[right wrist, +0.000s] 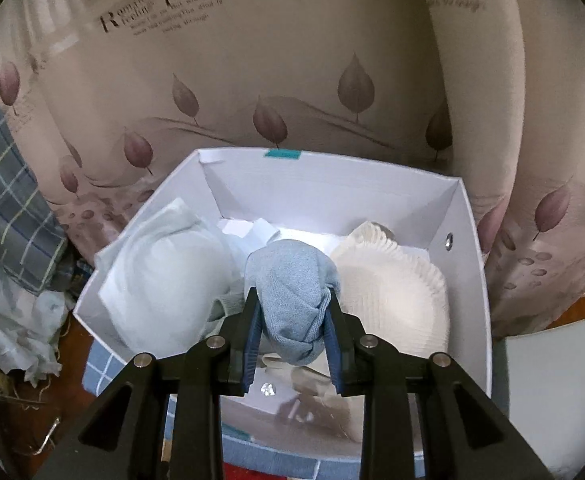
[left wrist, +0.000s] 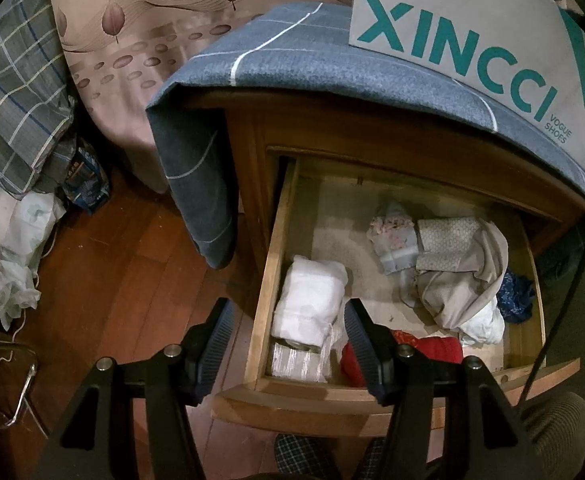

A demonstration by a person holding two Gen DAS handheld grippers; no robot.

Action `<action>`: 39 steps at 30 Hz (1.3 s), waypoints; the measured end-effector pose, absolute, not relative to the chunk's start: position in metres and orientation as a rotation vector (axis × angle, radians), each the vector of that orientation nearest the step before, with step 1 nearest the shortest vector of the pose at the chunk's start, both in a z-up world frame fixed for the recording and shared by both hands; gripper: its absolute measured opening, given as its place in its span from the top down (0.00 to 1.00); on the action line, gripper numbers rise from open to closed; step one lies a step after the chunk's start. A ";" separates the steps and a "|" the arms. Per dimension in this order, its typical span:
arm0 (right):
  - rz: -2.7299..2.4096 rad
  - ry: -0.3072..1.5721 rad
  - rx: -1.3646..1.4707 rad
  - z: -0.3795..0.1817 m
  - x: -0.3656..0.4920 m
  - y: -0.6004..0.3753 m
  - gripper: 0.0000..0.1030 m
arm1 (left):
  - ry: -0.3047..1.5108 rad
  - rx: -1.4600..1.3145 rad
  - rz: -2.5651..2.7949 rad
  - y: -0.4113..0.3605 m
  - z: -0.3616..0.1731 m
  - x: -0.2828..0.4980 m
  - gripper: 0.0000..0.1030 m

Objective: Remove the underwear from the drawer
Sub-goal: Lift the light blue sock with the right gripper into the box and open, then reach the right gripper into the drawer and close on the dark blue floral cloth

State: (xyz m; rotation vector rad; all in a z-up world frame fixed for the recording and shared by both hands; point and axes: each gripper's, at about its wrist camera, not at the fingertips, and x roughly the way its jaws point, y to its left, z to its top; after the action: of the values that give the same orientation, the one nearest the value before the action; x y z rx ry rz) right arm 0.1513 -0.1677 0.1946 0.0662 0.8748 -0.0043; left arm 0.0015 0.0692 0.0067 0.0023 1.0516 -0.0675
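Over the white box [right wrist: 468, 280], right gripper [right wrist: 292, 320] pinches blue underwear [right wrist: 292, 280]

A home bedroom: leaf-printed beige curtain [right wrist: 276, 80], plaid bedding [left wrist: 16, 92] upper left, wooden bedside drawer [left wrist: 392, 280] holding folded clothes.

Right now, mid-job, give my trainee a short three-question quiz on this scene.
1. True or false: the right gripper is shut on a rolled light-blue cloth bundle.
2. The bundle hangs over: A) the open wooden drawer B) the white cardboard shoe box C) the floor.
3. Fill in: the left gripper, above the drawer, holds ____.

Key: 1 true; 2 B; 3 nothing.
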 end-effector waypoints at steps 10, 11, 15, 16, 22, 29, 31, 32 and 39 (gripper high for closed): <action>-0.010 0.918 0.088 0.179 0.148 -0.175 0.67 | 1.055 -0.004 -0.067 0.070 0.006 0.001 0.43; -0.011 0.919 0.082 0.179 0.147 -0.174 0.66 | 1.054 -0.003 -0.067 0.070 0.006 0.002 0.43; -0.016 0.906 0.079 0.183 0.140 -0.174 0.45 | 1.056 -0.002 -0.067 0.070 0.005 0.002 0.43; -0.017 0.900 0.079 0.185 0.139 -0.173 0.42 | 1.055 -0.003 -0.067 0.070 0.006 0.002 0.43; -0.002 0.872 0.061 0.202 0.124 -0.171 0.35 | 1.059 -0.013 -0.066 0.072 0.005 0.002 0.43; 0.057 0.857 0.044 0.218 0.092 -0.170 0.35 | 1.065 -0.014 -0.061 0.072 0.004 0.003 0.43; 0.074 0.858 0.042 0.220 0.082 -0.171 0.35 | 1.065 -0.015 -0.062 0.072 0.004 0.003 0.43; 0.082 0.859 0.044 0.219 0.077 -0.172 0.35 | 1.065 -0.013 -0.061 0.073 0.004 0.003 0.43; 0.145 0.894 0.052 0.208 0.033 -0.184 0.35 | 1.071 -0.020 -0.061 0.074 0.002 0.003 0.43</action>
State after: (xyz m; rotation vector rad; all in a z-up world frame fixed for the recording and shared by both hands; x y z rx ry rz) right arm 0.0329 -0.1838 0.2076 0.0516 0.8936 0.1449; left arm 0.0034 0.0743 0.0024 -0.0201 1.0709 -0.0613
